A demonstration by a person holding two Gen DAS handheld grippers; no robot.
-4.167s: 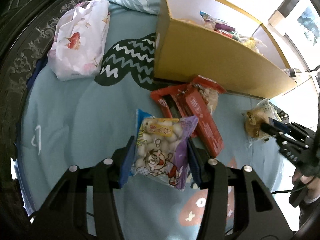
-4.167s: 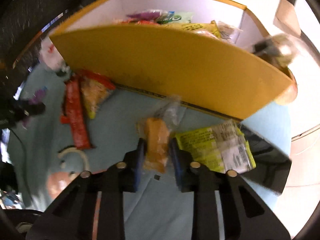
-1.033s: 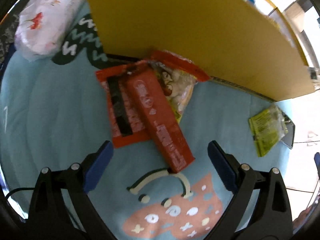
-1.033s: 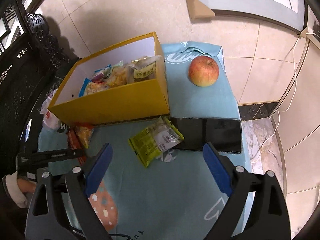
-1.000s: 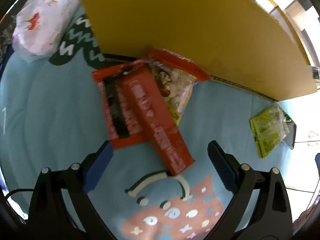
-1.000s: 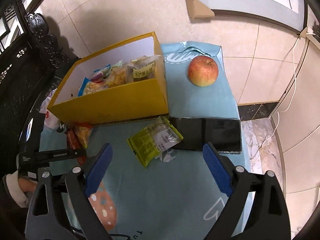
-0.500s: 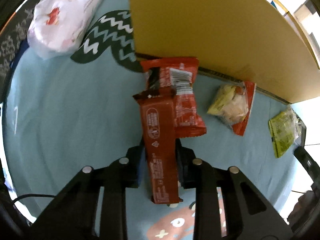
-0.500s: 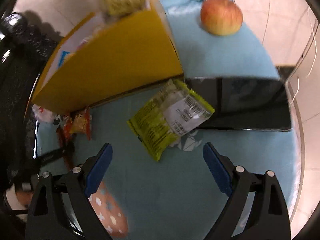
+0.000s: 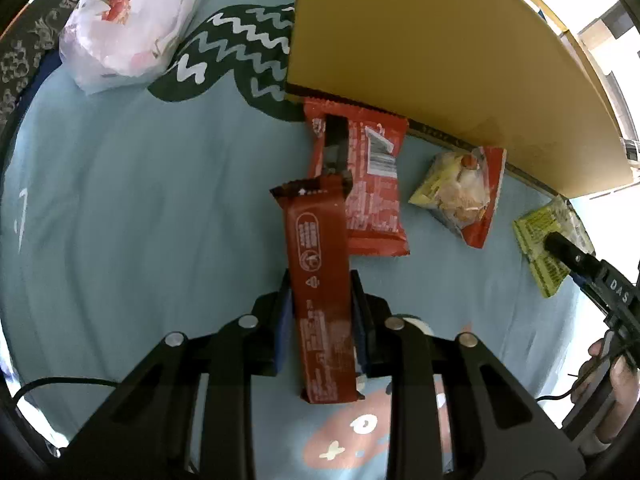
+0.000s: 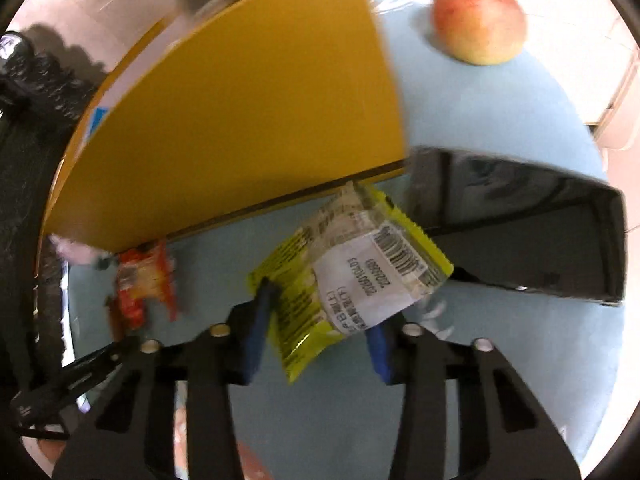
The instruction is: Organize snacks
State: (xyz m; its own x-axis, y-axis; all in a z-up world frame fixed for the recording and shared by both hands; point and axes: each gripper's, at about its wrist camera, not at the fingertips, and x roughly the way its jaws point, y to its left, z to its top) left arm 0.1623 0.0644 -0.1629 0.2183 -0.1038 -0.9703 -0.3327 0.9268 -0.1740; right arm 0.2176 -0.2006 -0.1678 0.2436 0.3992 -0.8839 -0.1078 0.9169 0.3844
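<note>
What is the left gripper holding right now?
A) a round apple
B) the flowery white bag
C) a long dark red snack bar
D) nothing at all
C: in the left wrist view the left gripper is shut on the long dark red snack bar, which sticks out both ways between its blue pads.

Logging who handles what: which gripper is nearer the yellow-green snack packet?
Right. The right gripper has its jaws around the yellow-green snack packet; the left gripper holds the red bar off to its left.
</note>
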